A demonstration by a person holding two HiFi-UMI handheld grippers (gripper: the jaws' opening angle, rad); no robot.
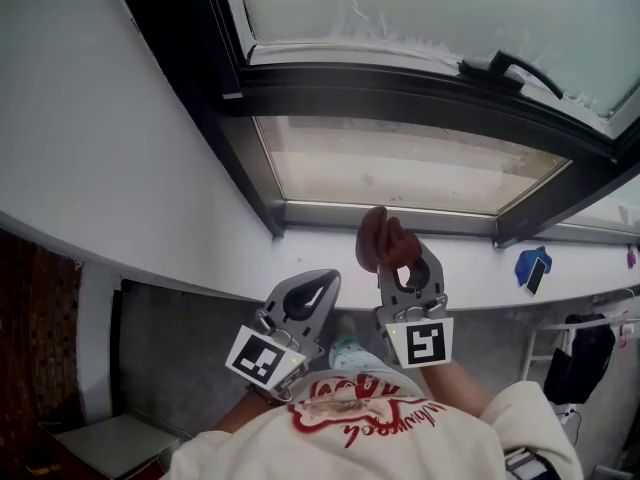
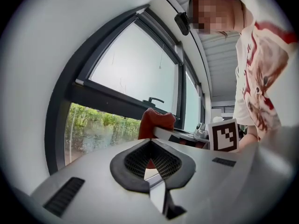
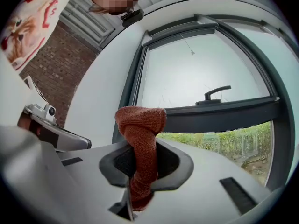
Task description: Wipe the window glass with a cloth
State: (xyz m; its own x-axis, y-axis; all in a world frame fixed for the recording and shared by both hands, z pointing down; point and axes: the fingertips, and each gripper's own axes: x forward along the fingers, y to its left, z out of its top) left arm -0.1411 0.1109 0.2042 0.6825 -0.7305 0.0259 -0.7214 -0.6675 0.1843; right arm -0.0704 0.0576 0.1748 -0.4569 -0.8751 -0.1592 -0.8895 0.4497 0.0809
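Here: right gripper (image 1: 404,271) clamped on rust-red cloth (image 3: 140,129), bunched end standing past the tips. Lower window pane (image 1: 400,163) lay straight ahead, seemingly untouched. Left gripper (image 1: 312,293) closed, empty, alongside, slightly farther back.

Likely a home: a dark-framed window (image 1: 400,88) over a white painted sill (image 1: 480,278), a red brick wall (image 3: 51,64), and dark clothes (image 1: 578,360) on a white metal rack (image 1: 545,343).
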